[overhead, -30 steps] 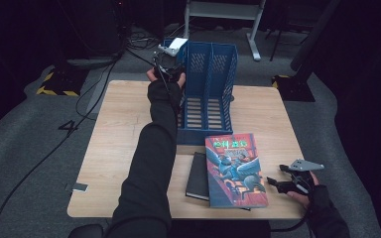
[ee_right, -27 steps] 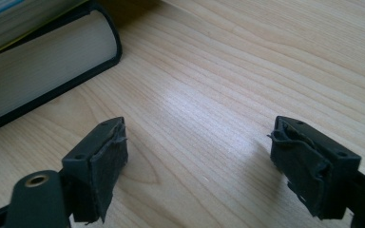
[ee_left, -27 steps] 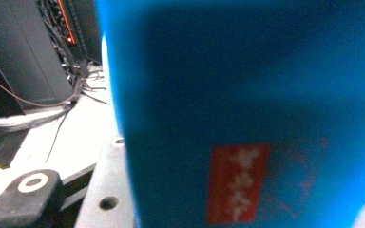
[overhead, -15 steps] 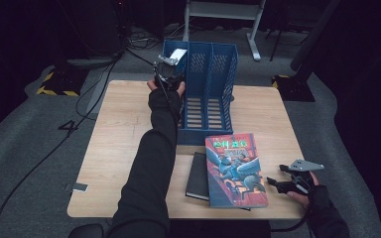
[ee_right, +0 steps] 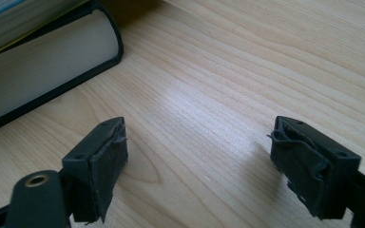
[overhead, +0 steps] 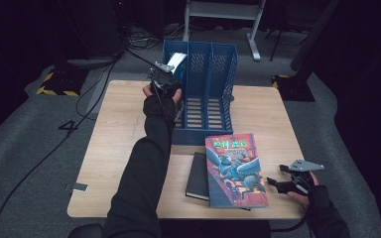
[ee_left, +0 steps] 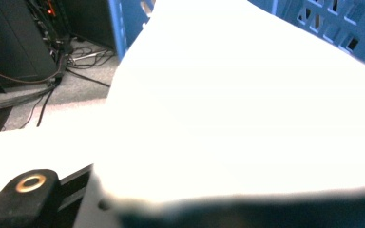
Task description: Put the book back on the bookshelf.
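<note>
White book (overhead: 177, 60) bears no readable writing.

White book (ee_left: 247, 104) blown out in my left gripper view, no cover detail; it hides my jaws there. Black book (overhead: 198, 176) mostly under the colourful one (overhead: 234, 168).

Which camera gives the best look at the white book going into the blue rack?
The high view: the white book, held by the left gripper, sits at the blue plastic file rack. The left gripper view shows a glaring white surface; the right gripper view shows other books.
</note>
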{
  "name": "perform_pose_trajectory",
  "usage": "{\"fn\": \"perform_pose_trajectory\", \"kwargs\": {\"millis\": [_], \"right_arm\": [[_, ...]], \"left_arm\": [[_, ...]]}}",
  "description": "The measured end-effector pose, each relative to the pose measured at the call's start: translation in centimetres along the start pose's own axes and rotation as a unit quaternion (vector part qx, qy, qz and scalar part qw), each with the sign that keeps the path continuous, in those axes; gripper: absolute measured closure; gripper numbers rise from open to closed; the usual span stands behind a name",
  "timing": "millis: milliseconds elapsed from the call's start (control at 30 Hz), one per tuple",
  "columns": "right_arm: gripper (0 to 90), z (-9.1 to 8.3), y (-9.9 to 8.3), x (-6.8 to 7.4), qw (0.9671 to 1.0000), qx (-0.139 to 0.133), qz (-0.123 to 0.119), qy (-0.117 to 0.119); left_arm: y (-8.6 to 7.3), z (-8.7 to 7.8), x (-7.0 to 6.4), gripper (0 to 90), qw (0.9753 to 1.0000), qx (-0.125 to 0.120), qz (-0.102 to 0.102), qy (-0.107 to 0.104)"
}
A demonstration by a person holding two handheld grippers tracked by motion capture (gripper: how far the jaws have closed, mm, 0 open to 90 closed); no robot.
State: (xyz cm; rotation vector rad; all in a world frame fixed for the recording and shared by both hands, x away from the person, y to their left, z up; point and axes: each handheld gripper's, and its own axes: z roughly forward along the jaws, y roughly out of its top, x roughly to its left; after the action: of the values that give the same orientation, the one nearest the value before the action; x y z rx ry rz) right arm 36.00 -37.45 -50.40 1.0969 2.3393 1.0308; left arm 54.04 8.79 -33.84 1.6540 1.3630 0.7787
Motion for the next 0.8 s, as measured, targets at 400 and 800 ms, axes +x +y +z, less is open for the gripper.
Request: {"fn": "perform_pose_trajectory", "kwargs": {"millis": [400,800], "right_arm": [[19.8,0.0,0.0,0.0,1.0000,0.000,0.003,-0.001],[19.6,0.0,0.0,0.0,1.0000,0.001,0.004,-0.001]], "left_arm": [[-0.2,-1.7,0.1,57.7,0.9980,0.044,0.042,-0.014],[-0.1,-2.8,0.3,45.2,0.9952,0.074,0.059,-0.026]]}}
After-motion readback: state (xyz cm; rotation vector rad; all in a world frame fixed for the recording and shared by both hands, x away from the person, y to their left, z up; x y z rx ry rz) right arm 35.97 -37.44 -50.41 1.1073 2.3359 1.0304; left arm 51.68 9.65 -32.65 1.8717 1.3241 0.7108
